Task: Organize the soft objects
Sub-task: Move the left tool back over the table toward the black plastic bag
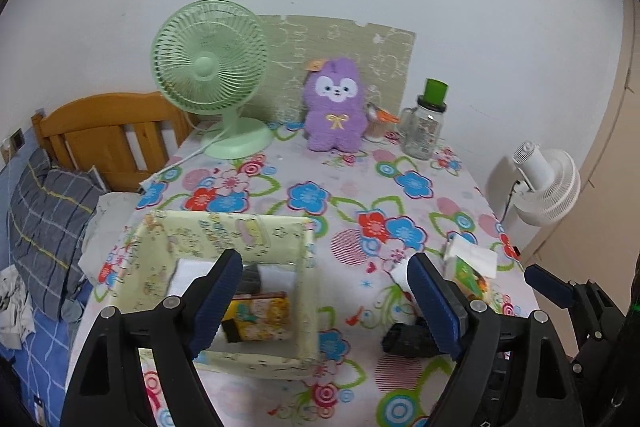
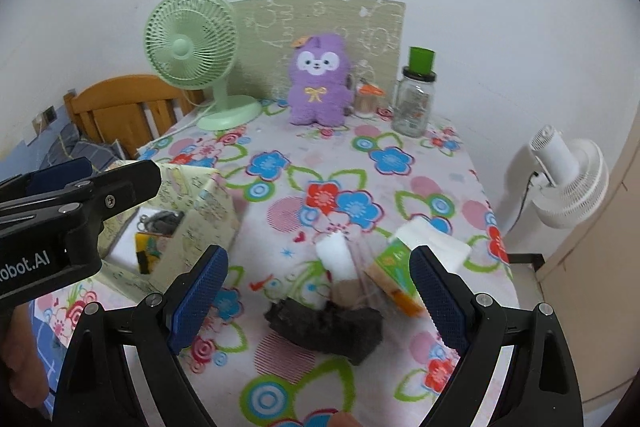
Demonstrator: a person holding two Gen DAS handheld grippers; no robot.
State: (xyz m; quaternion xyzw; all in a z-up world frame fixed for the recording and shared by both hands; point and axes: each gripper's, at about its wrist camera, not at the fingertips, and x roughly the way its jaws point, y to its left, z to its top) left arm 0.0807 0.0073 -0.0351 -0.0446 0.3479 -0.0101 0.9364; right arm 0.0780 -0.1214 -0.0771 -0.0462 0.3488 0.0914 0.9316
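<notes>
My left gripper [image 1: 326, 303] hangs open over the right wall of a pale yellow fabric box [image 1: 224, 239], nothing between its fingers. In the box lie a yellow printed pouch [image 1: 260, 319], a grey soft item [image 1: 252, 277] and something white. My right gripper [image 2: 320, 297] is open above a black fuzzy item [image 2: 328, 327] on the floral tablecloth, not touching it. Just beyond it lie a white-and-tan soft piece [image 2: 338, 267] and a green and orange packet [image 2: 396, 267]. A purple plush rabbit [image 2: 318, 83] stands at the back of the table.
A green desk fan [image 1: 210, 75], a glass jar with a green lid [image 1: 426, 123] and a small cup stand along the back against a patterned board. A white fan [image 2: 568, 179] stands right of the table. A bed with a wooden headboard [image 1: 104, 131] lies left.
</notes>
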